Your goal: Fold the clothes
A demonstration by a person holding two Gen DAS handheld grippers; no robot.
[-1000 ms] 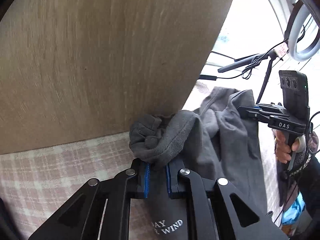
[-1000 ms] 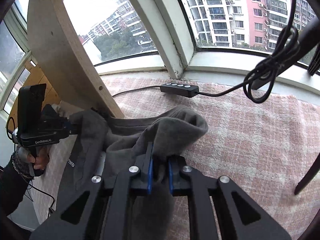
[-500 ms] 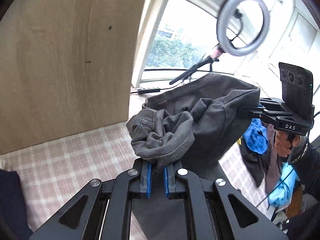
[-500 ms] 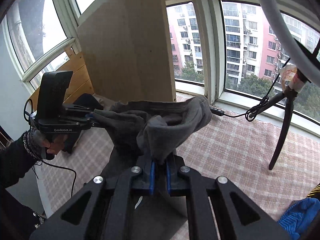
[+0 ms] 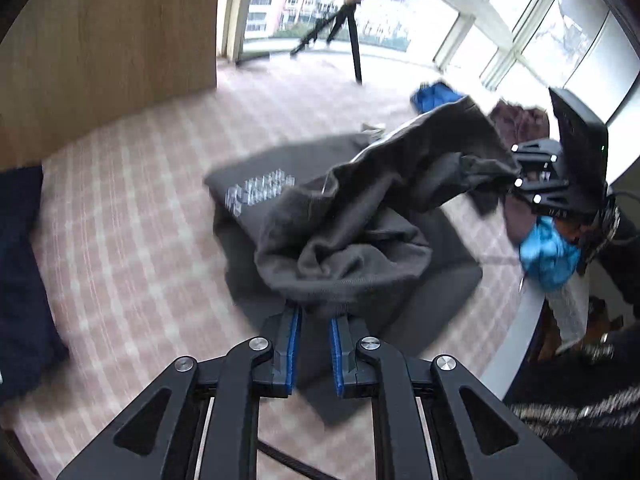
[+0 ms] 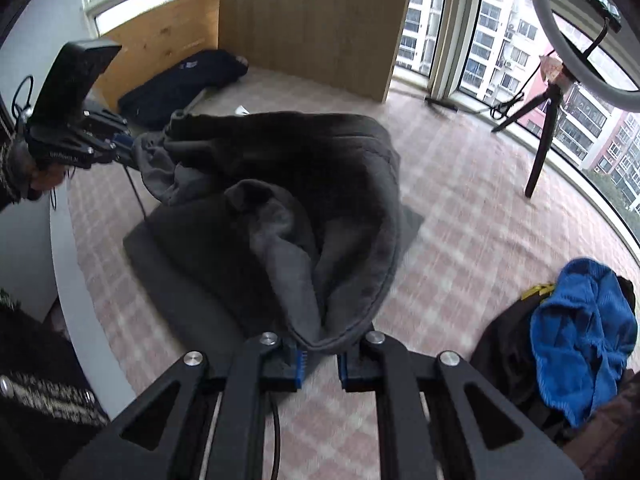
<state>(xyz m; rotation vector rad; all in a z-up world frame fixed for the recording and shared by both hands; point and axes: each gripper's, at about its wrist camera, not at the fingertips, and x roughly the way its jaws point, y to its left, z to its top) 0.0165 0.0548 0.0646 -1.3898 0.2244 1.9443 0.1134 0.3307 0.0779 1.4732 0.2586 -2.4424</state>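
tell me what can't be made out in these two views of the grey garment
- Left wrist view: the white print on the grey garment is motion-blurred, unreadable.
- Right wrist view: the right tool pads are partly covered by bunched cloth.
- Left wrist view: the blue cloth is partly behind the right tool.

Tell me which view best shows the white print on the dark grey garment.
The left wrist view. There the white print faces the camera on the flat part of the dark grey garment lying on the checked cloth, though blurred. In the right wrist view the lifted fabric hides the print entirely.
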